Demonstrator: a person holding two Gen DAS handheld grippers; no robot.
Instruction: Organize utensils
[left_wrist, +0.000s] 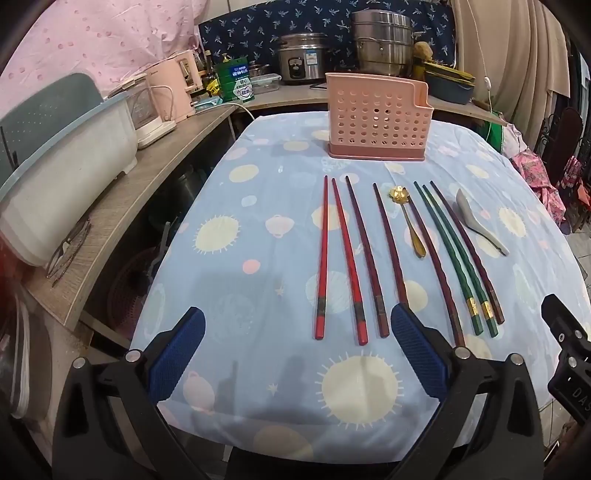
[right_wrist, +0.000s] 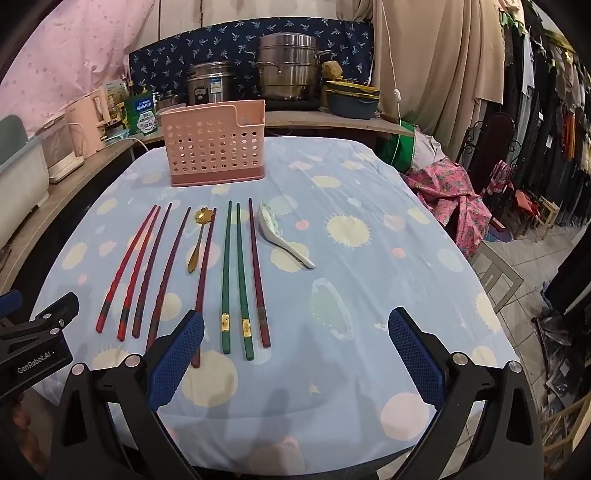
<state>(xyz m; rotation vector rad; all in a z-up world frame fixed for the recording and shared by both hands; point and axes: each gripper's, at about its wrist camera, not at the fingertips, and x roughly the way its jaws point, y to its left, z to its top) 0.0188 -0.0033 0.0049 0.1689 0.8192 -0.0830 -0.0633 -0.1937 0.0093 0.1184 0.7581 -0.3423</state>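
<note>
Your left gripper (left_wrist: 297, 328) hangs nearest you over the tablecloth (left_wrist: 258, 229), jaws spread wide with nothing between them; in its own view its right pad overlaps the near end of a dark red chopstick, though you cannot tell whether they touch. Your right gripper (right_wrist: 295, 332) is spread just as wide and empty, tilted down at the cloth, its left pad over the near end of another dark red chopstick.

Past the pads, from 11 to 1 o'clock in the left wrist view, the utensils lie in a row, handles toward you: two bright red chopsticks (left_wrist: 322, 258) at the left, then dark red chopsticks (left_wrist: 365, 254), a gold spoon (left_wrist: 406, 218) with its flower-shaped bowl away from you, two green chopsticks (left_wrist: 448, 254) with gold bands, one more dark red one just beside them, and a white ceramic spoon (left_wrist: 476, 218) at the right end.

Farther on at 12 o'clock stands the pink perforated utensil holder (left_wrist: 376, 118), upright, well apart from the row. Behind it, on a shelf, sit a steel steamer pot (left_wrist: 382, 44) and a rice cooker (left_wrist: 301, 55).
</note>
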